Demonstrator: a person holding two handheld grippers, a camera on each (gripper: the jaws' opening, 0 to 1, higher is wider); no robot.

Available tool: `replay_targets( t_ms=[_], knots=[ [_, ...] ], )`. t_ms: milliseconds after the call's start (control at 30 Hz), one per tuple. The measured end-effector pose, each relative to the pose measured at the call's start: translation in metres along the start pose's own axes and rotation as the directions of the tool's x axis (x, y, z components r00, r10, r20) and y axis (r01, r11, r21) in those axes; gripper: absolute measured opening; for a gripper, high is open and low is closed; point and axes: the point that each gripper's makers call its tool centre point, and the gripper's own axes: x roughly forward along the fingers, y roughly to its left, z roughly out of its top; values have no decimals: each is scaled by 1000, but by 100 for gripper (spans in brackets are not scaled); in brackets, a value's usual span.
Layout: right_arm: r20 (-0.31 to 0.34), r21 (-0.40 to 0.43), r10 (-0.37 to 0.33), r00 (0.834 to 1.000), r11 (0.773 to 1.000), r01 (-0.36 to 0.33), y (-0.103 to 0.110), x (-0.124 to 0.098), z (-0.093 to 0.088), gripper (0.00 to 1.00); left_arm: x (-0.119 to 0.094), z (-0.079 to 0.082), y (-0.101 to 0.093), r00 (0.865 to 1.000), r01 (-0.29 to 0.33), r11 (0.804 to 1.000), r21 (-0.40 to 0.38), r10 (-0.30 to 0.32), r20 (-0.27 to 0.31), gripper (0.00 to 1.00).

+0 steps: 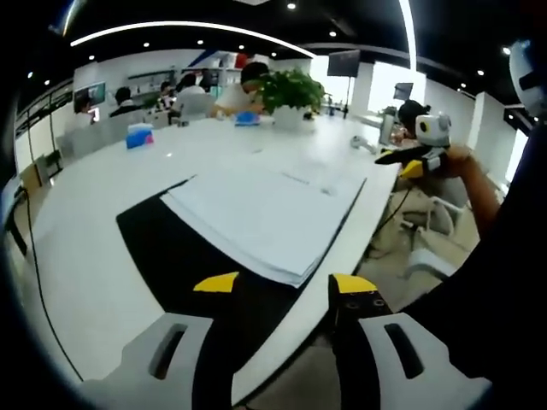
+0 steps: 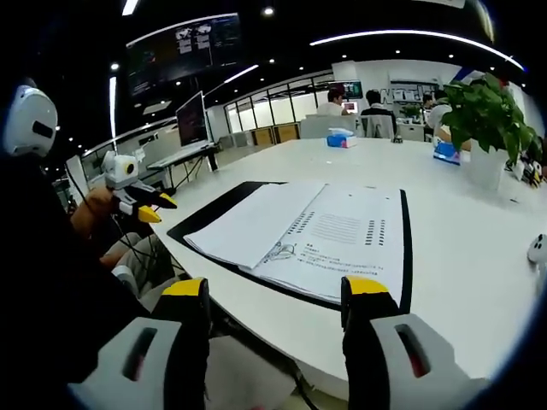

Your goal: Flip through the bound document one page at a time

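Left gripper view: left gripper (image 1: 282,284) low in the frame, yellow-tipped jaws apart, nothing between them, held off the near edge of the white table (image 1: 94,256). Ahead of the tips, the document (image 1: 265,209) lying open and flat on a black mat (image 1: 171,248), near the table's edge. Right gripper (image 1: 410,158) at the right side, beyond the table edge, held in a hand (image 1: 457,158); too small here to tell how its jaws stand. Farther back on the table, a potted plant (image 1: 291,94) and a blue box (image 1: 139,137). People seated at the far end.

Right gripper view: right gripper (image 2: 275,289) at the bottom, jaws parted, empty, short of the table (image 2: 479,256) edge. Document (image 2: 312,235) just ahead, spread open on the mat (image 2: 214,213), printed lines visible on the right page, left pages rising in a slight hump. Left gripper (image 2: 154,207) at the left, off the table, in a hand (image 2: 90,209), yellow tips visible; cannot tell the gap from here. Plant (image 2: 483,115) in a white pot at the right, blue box (image 2: 340,139) farther back, monitor (image 2: 190,120) on a side desk, people seated beyond.
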Motion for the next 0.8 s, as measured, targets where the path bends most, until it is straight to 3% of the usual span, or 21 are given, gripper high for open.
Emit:
replay_targets(
  t_ms=[100,233,400,533,800],
  knots=[
    [9,7,-3,1000,1000,3,-3,-2,-1,62,2,-2,0,1000,5,1000,1,-4,-15,43],
    [84,43,-3,996,999,-1,-5,-4,10,64,4,-3,0,1000,0,1000,2,0,-24,43],
    [156,22,23,988,999,-26,-3,-8,24,64,4,-4,-2,1000,1,1000,2,-1,-23,43],
    [159,14,39,987,999,-41,2,-8,29,64,3,-6,-1,1000,-2,1000,0,2,-28,43],
    [104,-5,13,994,1000,-13,-2,-8,21,62,1,-1,2,1000,-19,1000,0,19,-10,42]
  ],
)
